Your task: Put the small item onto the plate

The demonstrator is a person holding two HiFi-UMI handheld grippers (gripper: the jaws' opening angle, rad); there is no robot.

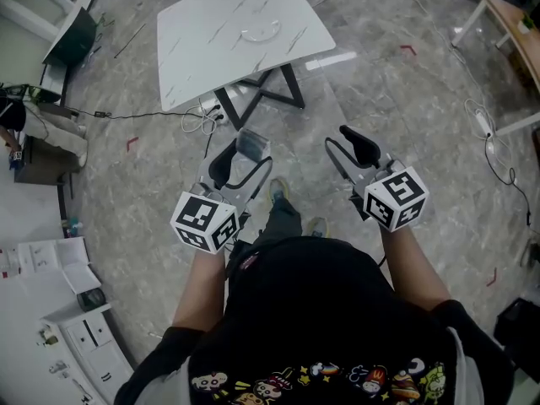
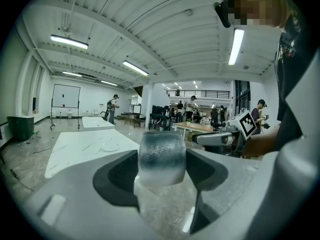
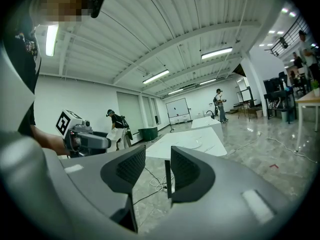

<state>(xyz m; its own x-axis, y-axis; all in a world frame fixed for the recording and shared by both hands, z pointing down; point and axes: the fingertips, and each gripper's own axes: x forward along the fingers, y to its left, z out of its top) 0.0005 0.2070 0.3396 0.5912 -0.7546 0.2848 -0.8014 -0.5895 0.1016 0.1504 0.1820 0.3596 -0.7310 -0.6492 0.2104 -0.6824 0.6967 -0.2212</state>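
A small frosted, translucent cup (image 1: 251,145) sits between the fingers of my left gripper (image 1: 245,154), held in the air above the floor. In the left gripper view the cup (image 2: 161,156) fills the gap between the pads. My right gripper (image 1: 348,144) hangs beside it at the same height, its jaws a narrow gap apart with nothing in them (image 3: 157,169). The white plate (image 1: 260,32) lies on the white marble-pattern table (image 1: 202,49) ahead of both grippers, well out of reach. The plate also shows in the two gripper views (image 2: 109,146) (image 3: 194,144).
The table stands on a black frame (image 1: 274,87), with white cables (image 1: 198,121) on the floor beneath. A green bin (image 1: 76,36) and shelving stand at the left, white cabinets (image 1: 80,319) at the near left, and another table (image 1: 506,15) at the right. Several people stand far off.
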